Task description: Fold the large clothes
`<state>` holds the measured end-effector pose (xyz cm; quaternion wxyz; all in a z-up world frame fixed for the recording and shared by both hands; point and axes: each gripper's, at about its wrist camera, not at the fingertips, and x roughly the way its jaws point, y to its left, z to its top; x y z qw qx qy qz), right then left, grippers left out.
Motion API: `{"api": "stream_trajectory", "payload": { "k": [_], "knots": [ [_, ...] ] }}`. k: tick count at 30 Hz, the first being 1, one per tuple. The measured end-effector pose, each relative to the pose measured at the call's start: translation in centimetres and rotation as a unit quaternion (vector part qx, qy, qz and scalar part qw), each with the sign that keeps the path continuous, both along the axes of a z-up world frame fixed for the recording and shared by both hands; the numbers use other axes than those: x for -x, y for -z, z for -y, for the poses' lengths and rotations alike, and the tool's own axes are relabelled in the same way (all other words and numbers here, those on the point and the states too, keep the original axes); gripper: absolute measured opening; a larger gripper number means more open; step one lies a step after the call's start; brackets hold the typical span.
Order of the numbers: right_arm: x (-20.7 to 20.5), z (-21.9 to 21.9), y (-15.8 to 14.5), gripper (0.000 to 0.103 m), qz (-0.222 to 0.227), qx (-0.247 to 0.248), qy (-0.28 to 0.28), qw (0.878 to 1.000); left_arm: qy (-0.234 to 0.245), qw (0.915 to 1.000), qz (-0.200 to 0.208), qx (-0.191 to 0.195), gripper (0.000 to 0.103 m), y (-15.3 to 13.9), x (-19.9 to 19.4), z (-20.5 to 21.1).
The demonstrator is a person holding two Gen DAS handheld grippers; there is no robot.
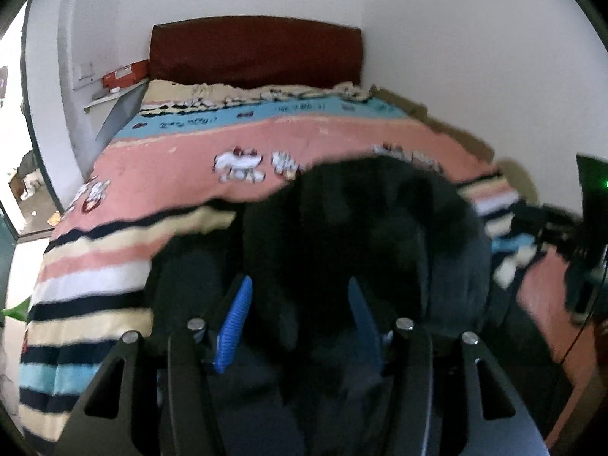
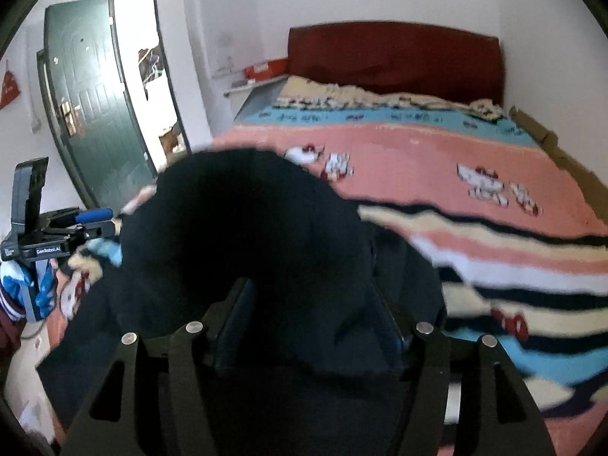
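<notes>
A large dark navy garment [image 1: 364, 228] is bunched over a bed and fills the lower middle of both views [image 2: 243, 235]. My left gripper [image 1: 300, 296] has its blue fingers [image 1: 237, 319] spread, with the dark cloth lying between them. My right gripper [image 2: 307, 304] also has its fingers apart, and the garment is draped over and between them. The frames do not show whether either gripper pinches the cloth. The left gripper also shows at the left edge of the right wrist view [image 2: 95, 220], beside the garment.
The bed carries a striped pink, blue, cream and black blanket [image 1: 190, 174] with a dark red headboard [image 1: 254, 49] against the white wall. A green door [image 2: 95, 102] stands open at left. A shelf with a red box [image 1: 125, 76] is beside the headboard.
</notes>
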<state>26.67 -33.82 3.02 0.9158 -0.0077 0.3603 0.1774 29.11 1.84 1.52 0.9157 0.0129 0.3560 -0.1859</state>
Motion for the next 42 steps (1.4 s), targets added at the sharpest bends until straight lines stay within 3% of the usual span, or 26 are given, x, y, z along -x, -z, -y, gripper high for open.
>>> {"api": "stream_trajectory", "payload": {
  "k": [3, 8, 12, 18, 24, 28, 36, 42],
  "knots": [
    [-3.7, -1.0, -1.7, 0.062, 0.016, -0.009, 0.008, 1.0, -0.002, 0.9999, 0.012, 0.006, 0.051, -1.4, -3.3, 1.5],
    [-9.2, -2.9, -2.1, 0.062, 0.02, -0.016, 0.019, 1.0, -0.009, 0.9993, -0.003, 0.037, 0.051, -1.8, -9.0, 3.1],
    [-12.6, -4.4, -1.0, 0.062, 0.006, -0.025, 0.027, 0.999, -0.015, 0.9983, -0.022, 0.051, 0.051, -0.6, -11.8, 4.2],
    [-15.2, -6.7, 1.9, 0.062, -0.035, -0.043, 0.011, 0.998, -0.005, 0.9976, -0.05, 0.048, 0.051, 2.9, -11.8, 5.3],
    [-12.1, -7.7, 6.2, 0.062, -0.093, -0.011, -0.031, 0.995, 0.028, 0.9983, -0.051, 0.01, 0.057, 7.0, -7.6, 5.5],
    [-8.5, -7.5, 6.3, 0.062, -0.095, -0.013, -0.043, 0.994, 0.033, 0.9986, -0.042, -0.007, 0.058, 6.7, -4.5, 5.3],
    [-1.6, -8.1, 4.6, 0.062, -0.087, 0.037, -0.066, 0.993, 0.049, 0.998, -0.026, -0.031, 0.058, 3.7, 1.5, 5.6],
    [1.4, -7.9, 5.9, 0.062, -0.104, 0.042, -0.068, 0.991, 0.034, 0.9978, -0.046, -0.032, 0.06, 6.3, 3.4, 6.0]
  ]
}}
